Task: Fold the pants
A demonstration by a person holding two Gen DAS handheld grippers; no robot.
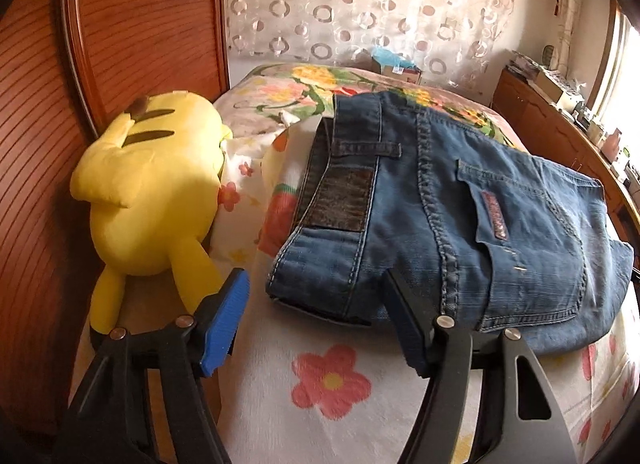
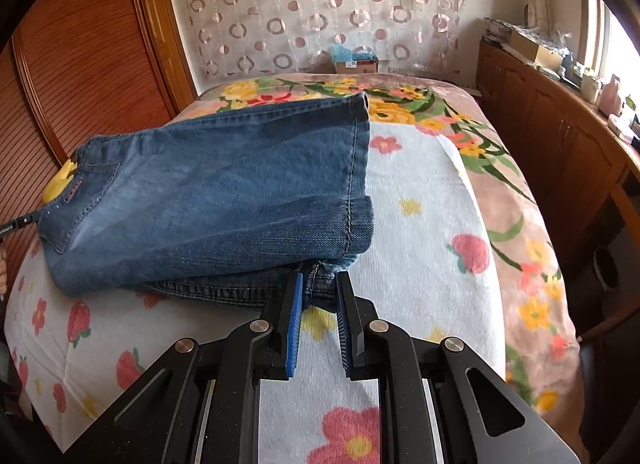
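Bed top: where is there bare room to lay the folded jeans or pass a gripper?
Free: the flowered blanket right of the jeans, out to the bed's right edge, and the near strip in front of them. Crowded: the left side, where the yellow plush toy lies between jeans and wooden wardrobe.

Folded jeans point(image 1: 460, 199) hide the plush point(image 2: 60, 183) almost wholly.

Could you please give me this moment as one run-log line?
jeans: folded on bed | left tool: open, at waistband | right tool: shut on jeans' near edge
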